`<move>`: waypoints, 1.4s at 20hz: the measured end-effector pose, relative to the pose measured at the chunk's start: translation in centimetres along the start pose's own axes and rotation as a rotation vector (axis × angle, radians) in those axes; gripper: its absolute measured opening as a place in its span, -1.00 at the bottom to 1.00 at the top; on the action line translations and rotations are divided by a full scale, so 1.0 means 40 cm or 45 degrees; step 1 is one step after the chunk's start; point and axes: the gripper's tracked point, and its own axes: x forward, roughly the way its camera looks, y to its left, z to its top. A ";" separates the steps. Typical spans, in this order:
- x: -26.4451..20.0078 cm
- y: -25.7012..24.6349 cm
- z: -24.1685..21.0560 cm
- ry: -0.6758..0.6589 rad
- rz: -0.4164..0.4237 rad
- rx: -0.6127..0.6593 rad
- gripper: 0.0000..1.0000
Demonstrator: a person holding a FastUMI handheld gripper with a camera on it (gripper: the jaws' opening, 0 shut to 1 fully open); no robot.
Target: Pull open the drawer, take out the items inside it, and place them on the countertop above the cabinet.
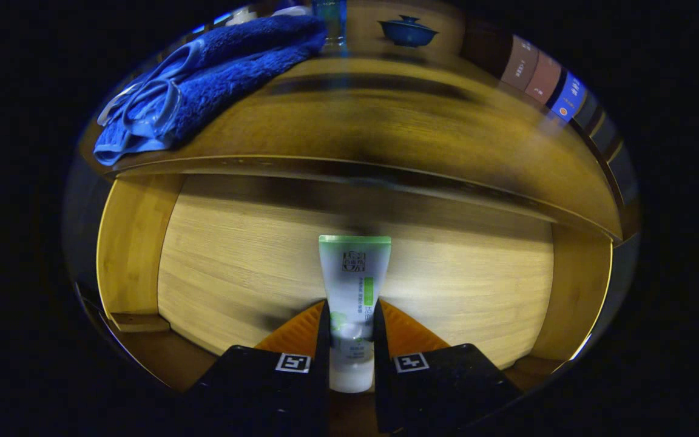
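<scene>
Hand-held gripper (351, 340) clamped on tube (354, 291), both fingers pressed against lower body, cap end nearest. Tube held over open drawer (234, 267), presumably for lifting to worktop (422, 133) beyond; blue towel (216, 79) already laid far left.

The scene is dim and warm-toned, brightest on the pale wooden drawer floor (252, 261) at the centre of the frame. A dark shadow band lies under the front edge of the surface (386, 121) and runs down the middle. Motion blur smears the surface and the blue bowl (408, 31) at the upper middle. The tube (354, 291), pinched between the tongs (352, 340), is sharp. Fisheye distortion bends straight edges strongly towards the rim, where brightness falls off.
</scene>
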 end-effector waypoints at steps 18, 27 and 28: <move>-0.364 0.000 0.143 -0.435 0.123 0.065 -0.31; -0.304 -0.050 0.365 -0.411 0.083 0.117 -0.30; -0.289 -0.054 0.379 -0.394 0.085 0.122 -0.31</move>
